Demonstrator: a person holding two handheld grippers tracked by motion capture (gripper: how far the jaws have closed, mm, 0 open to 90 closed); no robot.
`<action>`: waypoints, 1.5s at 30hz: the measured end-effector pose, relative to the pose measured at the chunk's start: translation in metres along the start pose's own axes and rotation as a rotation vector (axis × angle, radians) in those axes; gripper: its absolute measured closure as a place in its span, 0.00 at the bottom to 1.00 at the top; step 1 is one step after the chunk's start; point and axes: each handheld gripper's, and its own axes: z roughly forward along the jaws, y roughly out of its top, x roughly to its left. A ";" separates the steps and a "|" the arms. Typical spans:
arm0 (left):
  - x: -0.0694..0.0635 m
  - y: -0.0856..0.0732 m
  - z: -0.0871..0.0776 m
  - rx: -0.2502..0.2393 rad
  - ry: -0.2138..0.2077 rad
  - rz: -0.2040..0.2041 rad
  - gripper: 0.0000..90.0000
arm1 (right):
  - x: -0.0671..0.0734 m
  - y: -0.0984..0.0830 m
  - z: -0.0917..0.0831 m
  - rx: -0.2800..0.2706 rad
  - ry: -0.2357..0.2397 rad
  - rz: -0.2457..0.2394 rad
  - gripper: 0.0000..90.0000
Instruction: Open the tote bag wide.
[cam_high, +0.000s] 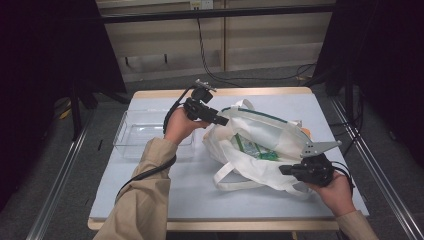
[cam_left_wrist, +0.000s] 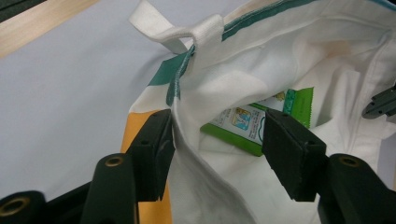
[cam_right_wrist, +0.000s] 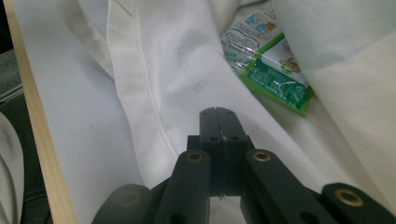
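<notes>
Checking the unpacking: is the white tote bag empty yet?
Not empty. The white tote bag lies on its side, mouth open, with green snack packets still inside.

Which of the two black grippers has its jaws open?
The left gripper: its jaws stand apart astride the white cloth bag's rim. The right gripper has its jaws pressed together.

Site: my recording lab. Evidence: black curtains (cam_high: 45, 55) flanking my table (cam_high: 200, 200), metal floor rails (cam_high: 55, 185), trailing cables (cam_high: 210, 65), plain panelled wall (cam_high: 270, 40).
</notes>
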 end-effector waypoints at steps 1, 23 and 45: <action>0.000 0.000 -0.002 0.021 0.004 0.021 0.48 | 0.000 0.002 -0.001 -0.002 0.004 -0.001 1.00; -0.028 -0.010 -0.025 0.017 -0.035 0.058 0.67 | -0.014 0.022 -0.010 -0.017 -0.021 0.023 0.98; -0.047 -0.021 -0.005 0.043 -0.051 0.104 0.95 | -0.023 0.040 -0.007 0.006 -0.025 0.022 0.83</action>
